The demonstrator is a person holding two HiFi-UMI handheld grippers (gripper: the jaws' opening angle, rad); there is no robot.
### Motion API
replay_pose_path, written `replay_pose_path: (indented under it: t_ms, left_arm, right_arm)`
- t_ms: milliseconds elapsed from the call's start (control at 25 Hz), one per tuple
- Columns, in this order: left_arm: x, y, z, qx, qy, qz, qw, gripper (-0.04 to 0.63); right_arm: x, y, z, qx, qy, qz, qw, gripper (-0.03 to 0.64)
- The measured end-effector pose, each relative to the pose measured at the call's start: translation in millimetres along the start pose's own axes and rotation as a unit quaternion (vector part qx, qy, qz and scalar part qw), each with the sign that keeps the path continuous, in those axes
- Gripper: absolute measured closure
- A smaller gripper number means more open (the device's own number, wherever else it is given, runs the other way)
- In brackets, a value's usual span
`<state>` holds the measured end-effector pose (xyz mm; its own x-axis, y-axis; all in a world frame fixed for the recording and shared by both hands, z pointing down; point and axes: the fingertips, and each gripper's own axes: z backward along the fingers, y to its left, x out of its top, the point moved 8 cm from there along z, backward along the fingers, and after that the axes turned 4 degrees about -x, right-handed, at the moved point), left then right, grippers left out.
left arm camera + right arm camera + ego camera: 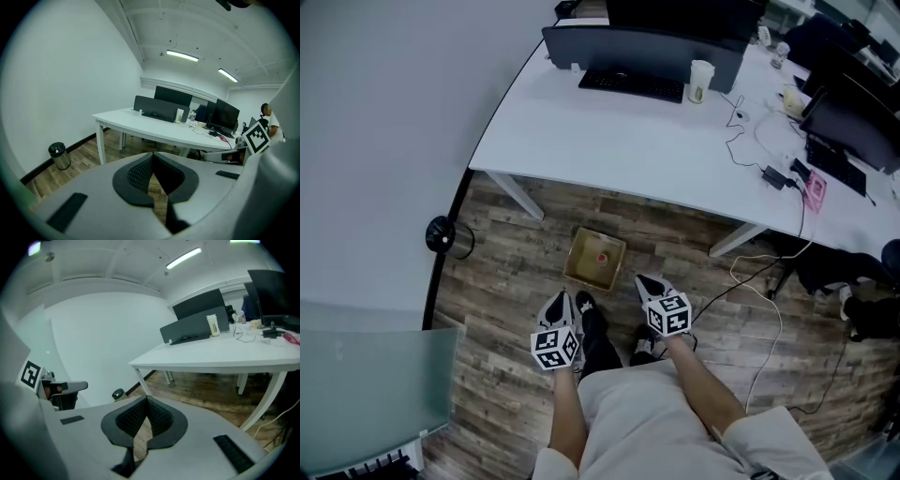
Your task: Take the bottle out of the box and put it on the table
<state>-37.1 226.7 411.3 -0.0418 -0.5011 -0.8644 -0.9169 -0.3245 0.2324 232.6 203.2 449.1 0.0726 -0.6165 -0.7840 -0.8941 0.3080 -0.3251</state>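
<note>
- The person stood on the wood-plank floor (508,281), facing the curved white table (628,141), with one gripper in each hand.
- The cardboard box (581,272) sat open-topped on the floor, just out from the table's near edge and in front of the person's feet.
- The bottle (602,258) was in the box, upright as far as I could judge. From above only a small reddish cap showed.
- The left gripper (560,300) was held low, pointing toward the box's near left corner but apart from it. Its jaws were pressed together at the tips with nothing between them.
- The right gripper (643,281) was held near the box's right side, also clear of it. Its jaws were fully closed and empty.
- Neither gripper touched the box or the bottle.
- A small black bin (442,234) stood by the wall, left of the box.
- On the table's far side were a dark monitor (642,52), a keyboard (631,84) and a pale cup (700,81).
- Cables (764,281) trailed from the table's right part down to the floor.
</note>
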Motion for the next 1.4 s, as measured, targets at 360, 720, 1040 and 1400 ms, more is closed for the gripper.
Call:
replay_pose_path:
  t_ms: [360, 720, 1040, 1400]
  left_arm:
    - [41.2, 59.0, -65.8, -0.036, 0.017, -0.015, 0.9991, 0.580]
    - [54.7, 139.7, -122.1, -0.072, 0.031, 0.014, 0.9968, 0.580]
    - [24.8, 197.4, -153.6, -0.083, 0.056, 0.050, 0.9938, 0.580]
    - [-47.7, 230.0, -174.3, -0.068, 0.075, 0.103, 0.9895, 0.580]
  right_arm:
    - [38.3, 15.2, -72.6, 0.034, 0.014, -0.048, 0.998, 0.577]
    - [64.6, 44.2, -156.0, 0.028, 0.075, 0.012, 0.997, 0.577]
    - [58.7, 56.7, -211.9, 0.008, 0.137, 0.071, 0.988, 0.577]
    - [-14.8, 58.4, -259.7, 0.044, 0.195, 0.083, 0.976, 0.577]
